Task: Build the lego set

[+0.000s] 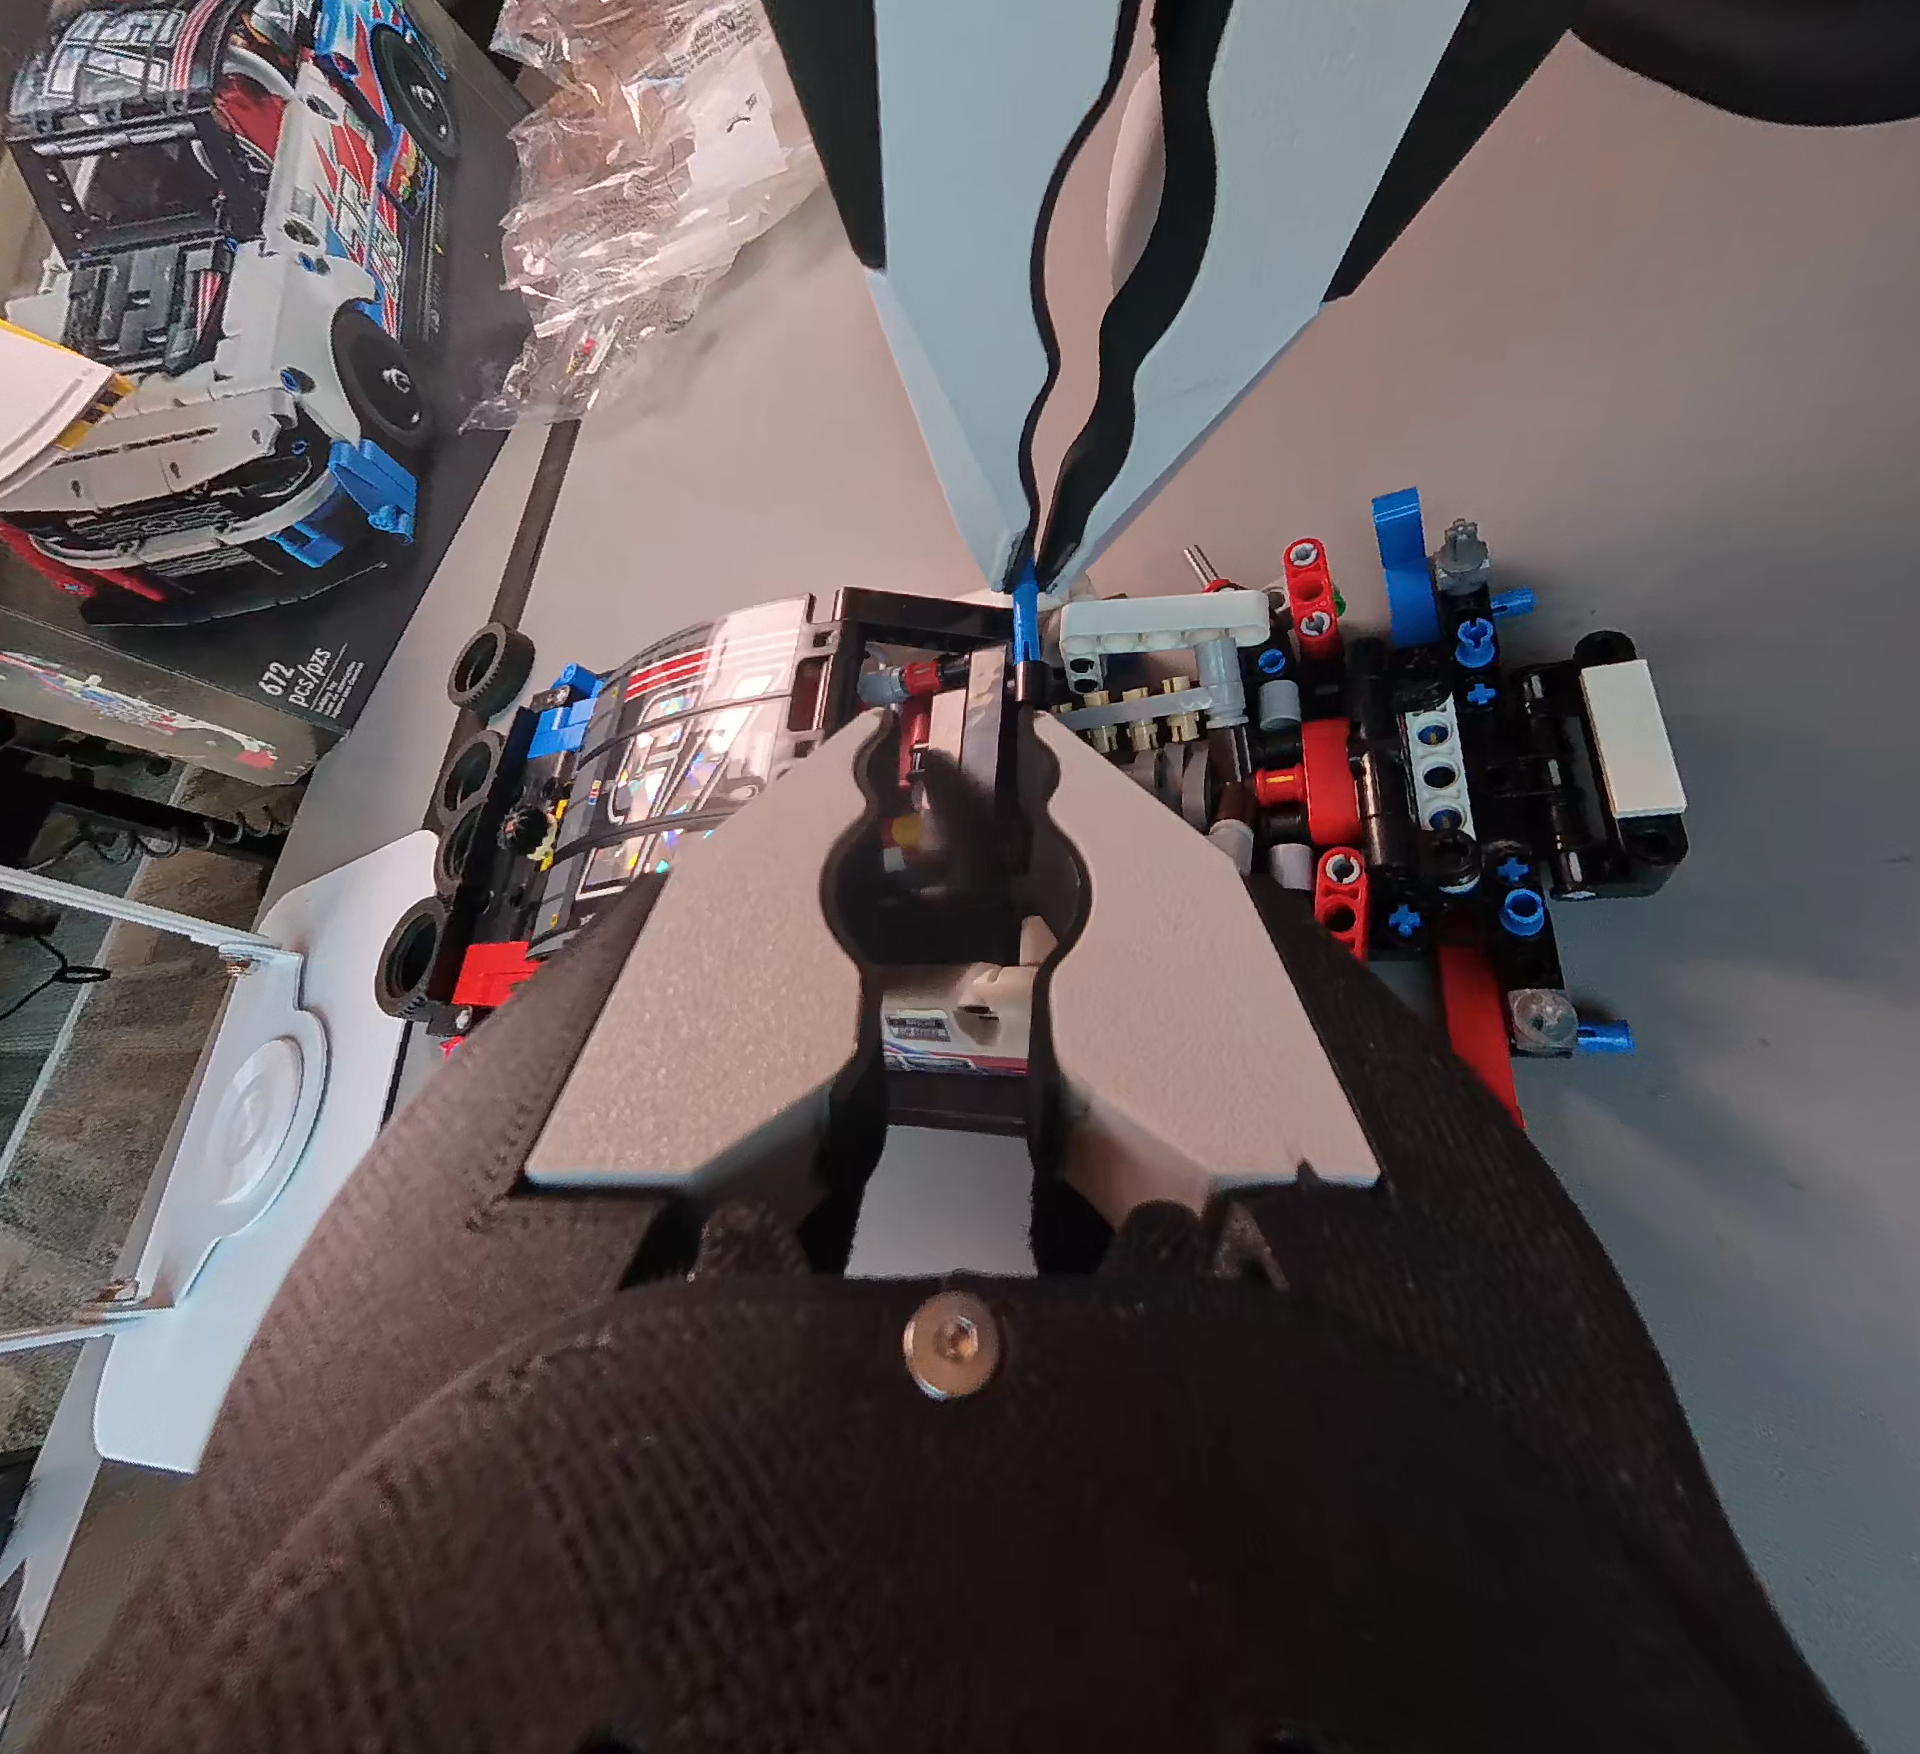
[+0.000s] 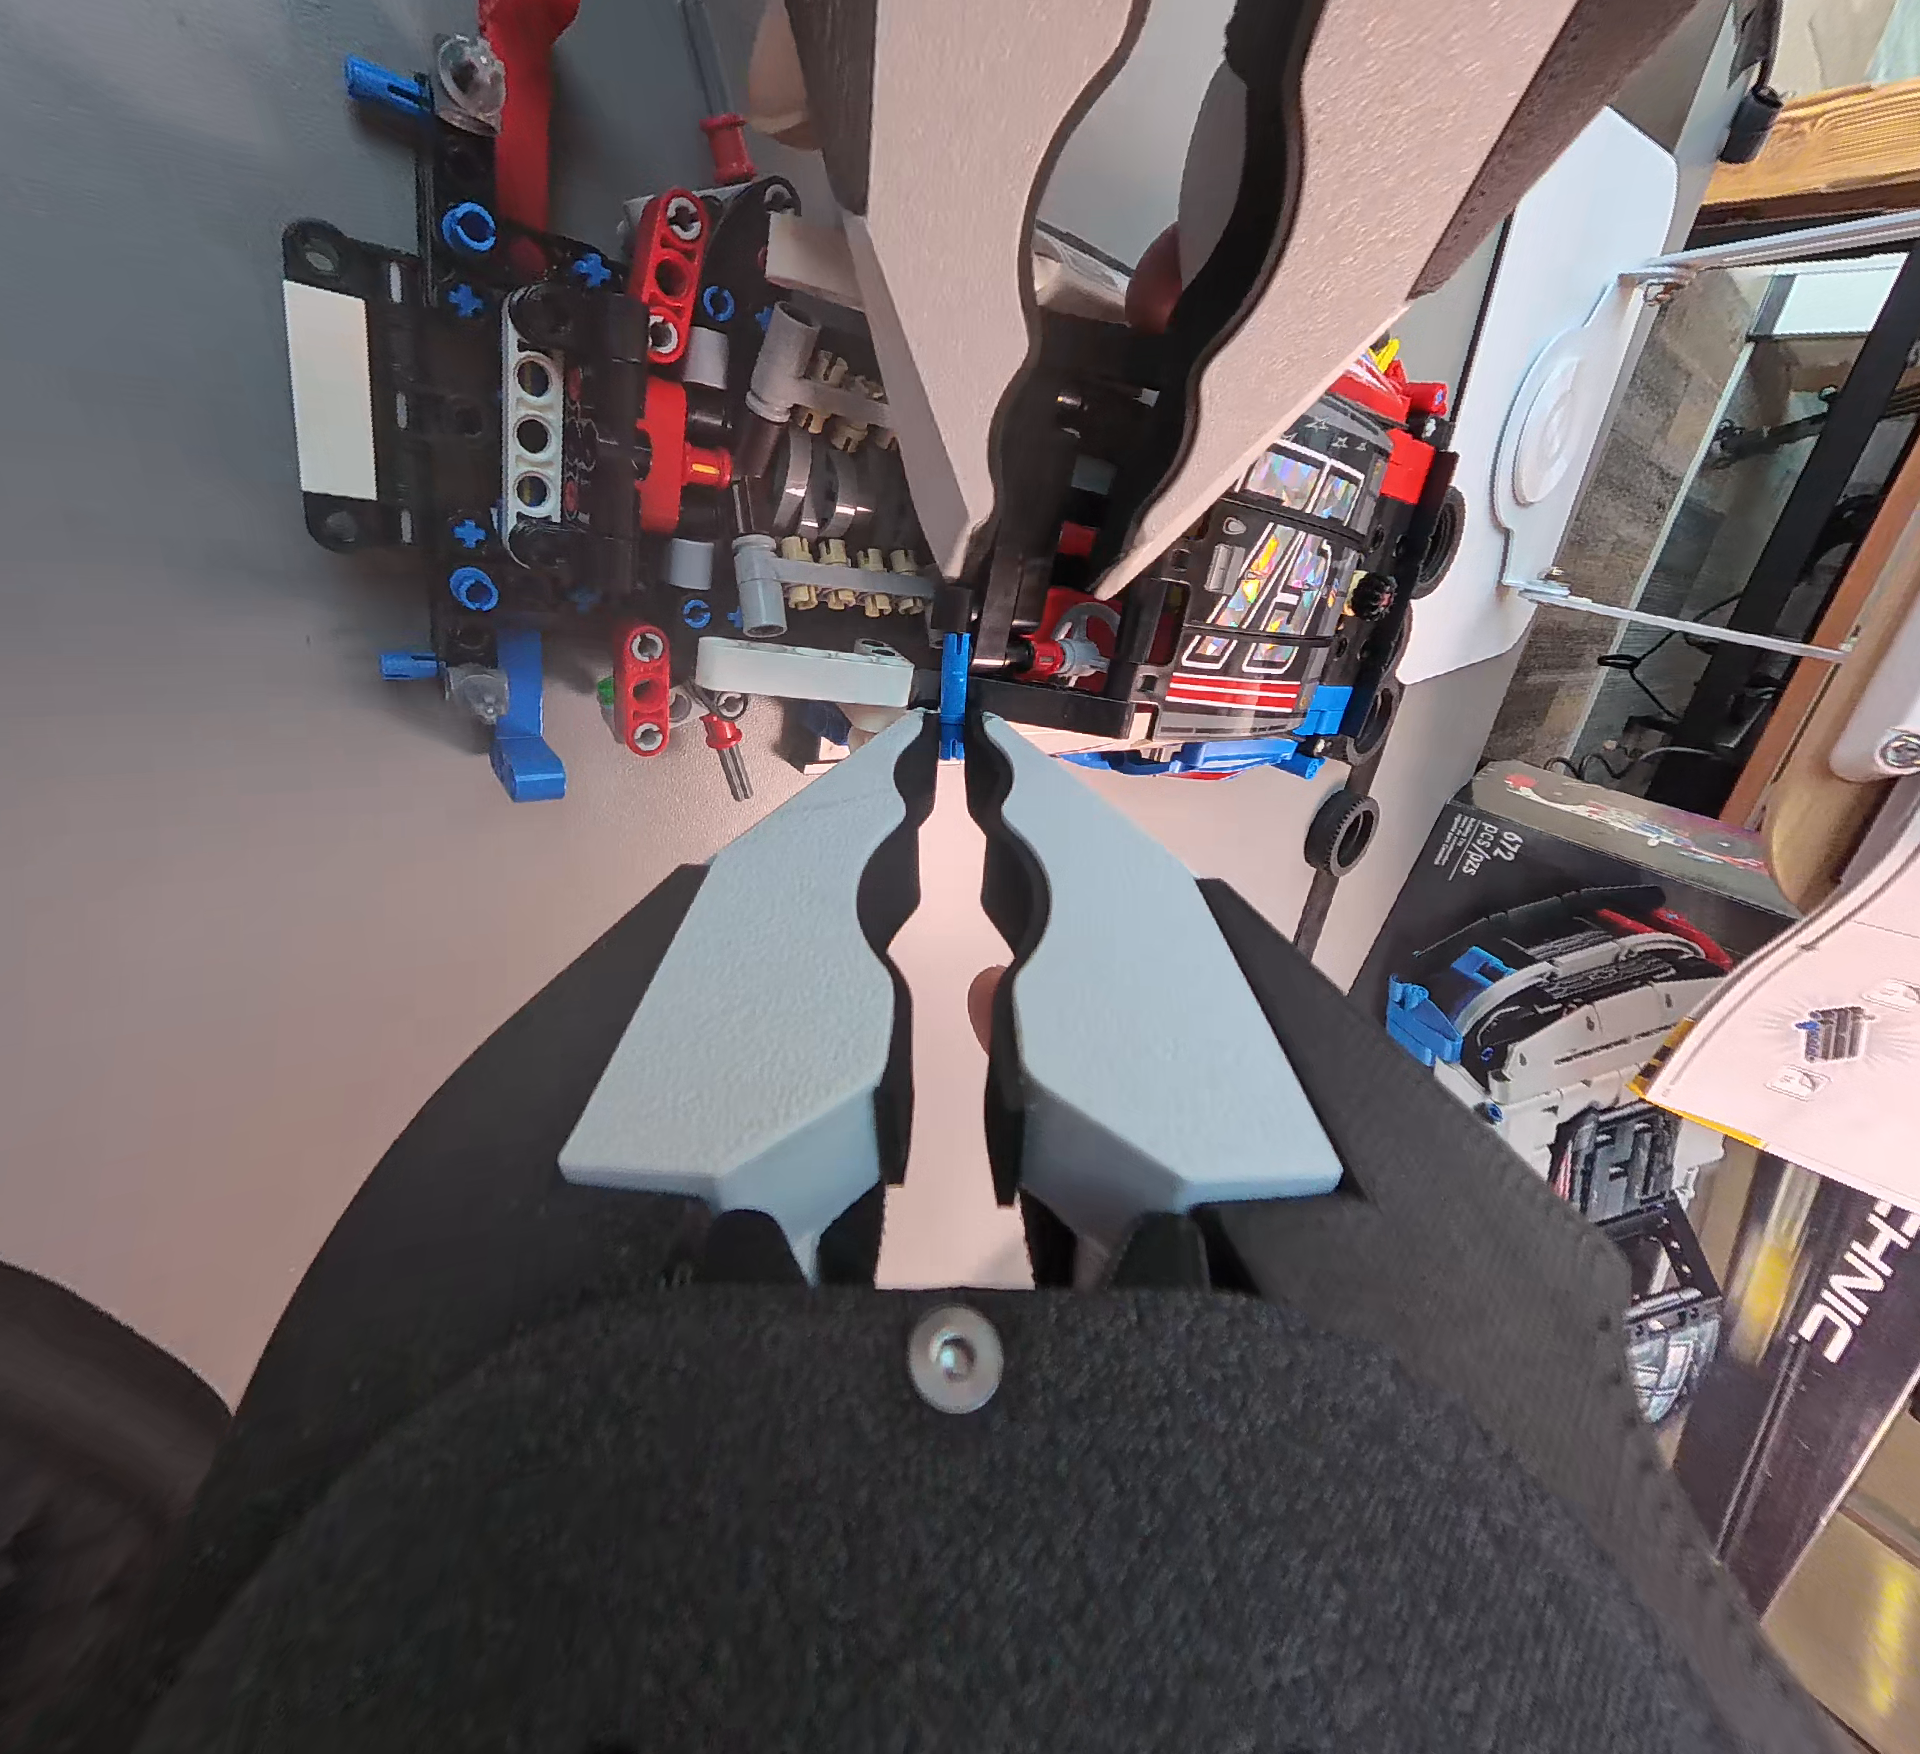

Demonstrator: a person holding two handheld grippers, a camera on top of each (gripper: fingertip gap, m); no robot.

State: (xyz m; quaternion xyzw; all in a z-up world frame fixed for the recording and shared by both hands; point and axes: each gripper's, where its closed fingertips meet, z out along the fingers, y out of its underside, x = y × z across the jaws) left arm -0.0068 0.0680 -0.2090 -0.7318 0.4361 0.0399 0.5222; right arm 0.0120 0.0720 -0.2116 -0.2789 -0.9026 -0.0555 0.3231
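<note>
Now our right gripper (image 2: 951, 728) pinches the slim blue plastic axle pin (image 2: 954, 681) at the half-built black Lego car (image 1: 1039, 769), which our left gripper's (image 1: 951, 748) fingers clamp on the grey bench (image 1: 1662, 354); misalignment could jam it.

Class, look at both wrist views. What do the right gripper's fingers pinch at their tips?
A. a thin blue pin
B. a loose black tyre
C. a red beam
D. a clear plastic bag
A: the right gripper is shut on the thin blue pin, at the car model's black frame.
</note>
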